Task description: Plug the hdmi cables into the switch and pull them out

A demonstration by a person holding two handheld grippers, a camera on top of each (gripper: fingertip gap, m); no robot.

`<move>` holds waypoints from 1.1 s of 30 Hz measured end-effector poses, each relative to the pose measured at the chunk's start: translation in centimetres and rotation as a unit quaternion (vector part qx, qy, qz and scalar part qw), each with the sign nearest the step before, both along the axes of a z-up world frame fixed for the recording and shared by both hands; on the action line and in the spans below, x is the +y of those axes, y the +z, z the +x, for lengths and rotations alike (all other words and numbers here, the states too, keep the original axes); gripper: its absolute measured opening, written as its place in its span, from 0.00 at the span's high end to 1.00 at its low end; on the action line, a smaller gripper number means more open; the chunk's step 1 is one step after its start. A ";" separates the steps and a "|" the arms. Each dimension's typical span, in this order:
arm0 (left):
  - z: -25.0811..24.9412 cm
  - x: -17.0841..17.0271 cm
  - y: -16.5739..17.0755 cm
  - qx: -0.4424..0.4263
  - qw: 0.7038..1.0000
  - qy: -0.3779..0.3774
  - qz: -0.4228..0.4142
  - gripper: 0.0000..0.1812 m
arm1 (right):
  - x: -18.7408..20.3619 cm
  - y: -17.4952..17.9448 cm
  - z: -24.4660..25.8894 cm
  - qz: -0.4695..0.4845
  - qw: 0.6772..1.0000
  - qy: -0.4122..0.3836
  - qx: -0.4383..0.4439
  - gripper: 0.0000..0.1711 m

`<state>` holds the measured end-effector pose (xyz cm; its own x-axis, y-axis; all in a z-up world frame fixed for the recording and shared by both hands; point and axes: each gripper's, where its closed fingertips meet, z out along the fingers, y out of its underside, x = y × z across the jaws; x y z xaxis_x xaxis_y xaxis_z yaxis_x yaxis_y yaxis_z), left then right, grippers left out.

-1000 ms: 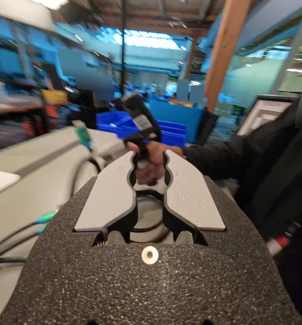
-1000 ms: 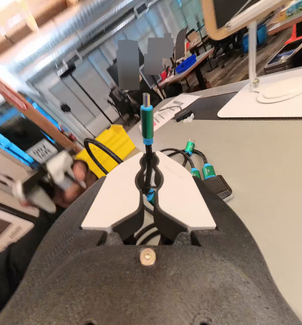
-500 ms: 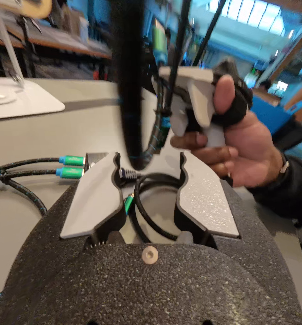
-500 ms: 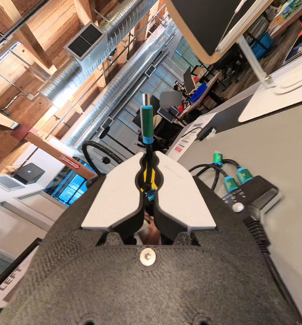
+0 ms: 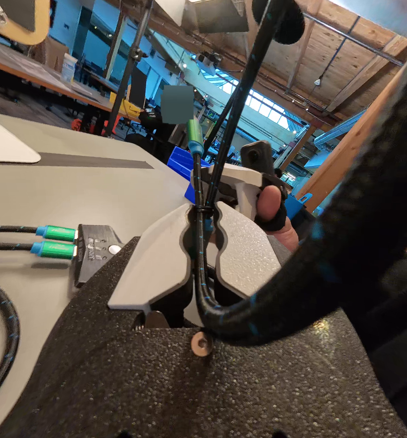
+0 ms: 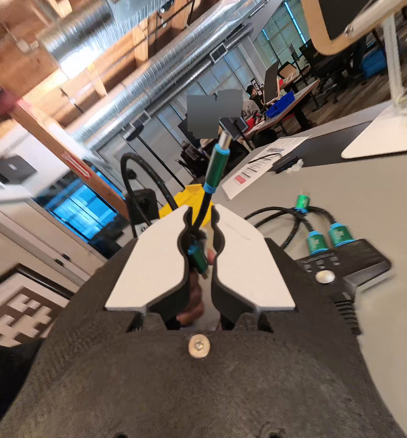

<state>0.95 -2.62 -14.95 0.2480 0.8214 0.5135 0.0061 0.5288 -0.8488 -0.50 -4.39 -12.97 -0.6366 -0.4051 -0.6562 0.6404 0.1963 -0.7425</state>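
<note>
Workshop rafters and ducting are looming over a grey bench point(image 6: 339, 189), where the black switch point(image 6: 354, 260) is lying flat with two green plugs point(image 6: 316, 241) already seated. Above it the right tool point(image 6: 200, 219) is clamping a braided cable point(image 6: 203, 208) behind its free plug point(image 6: 215, 166), likely to aim it, while the left tool point(image 5: 202, 220) is closing loosely round the slack, seemingly steadying it
</note>
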 end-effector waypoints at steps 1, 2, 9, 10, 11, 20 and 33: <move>0.2 -0.5 -0.2 -0.010 1.000 0.002 0.010 0.92 | 0.0 -0.1 -0.3 -0.003 0.999 -0.005 0.036 0.89; 0.3 -1.0 -0.3 -0.021 1.000 0.000 0.021 0.92 | 0.0 -0.2 -0.8 -0.007 0.997 -0.012 0.080 0.88; 2.1 -2.2 -3.5 -0.159 0.986 -0.056 0.006 0.92 | 0.0 -1.1 -3.3 -0.053 0.874 -0.063 0.479 0.81; 2.4 -2.0 -3.9 -0.173 0.982 -0.069 -0.005 0.92 | 0.1 -1.8 -3.0 -0.059 0.842 -0.050 0.534 0.79; 2.8 -1.7 -4.3 -0.187 0.979 -0.083 -0.015 0.92 | 0.3 -2.7 -2.5 -0.063 0.813 -0.029 0.578 0.77; 5.1 1.0 -6.9 -0.265 0.941 -0.195 -0.079 0.92 | 2.1 -7.7 1.3 -0.059 0.731 0.132 0.667 0.69; 5.4 1.5 -5.8 -0.231 0.946 -0.216 -0.074 0.91 | 2.9 -9.6 2.5 -0.029 0.731 0.174 0.659 0.87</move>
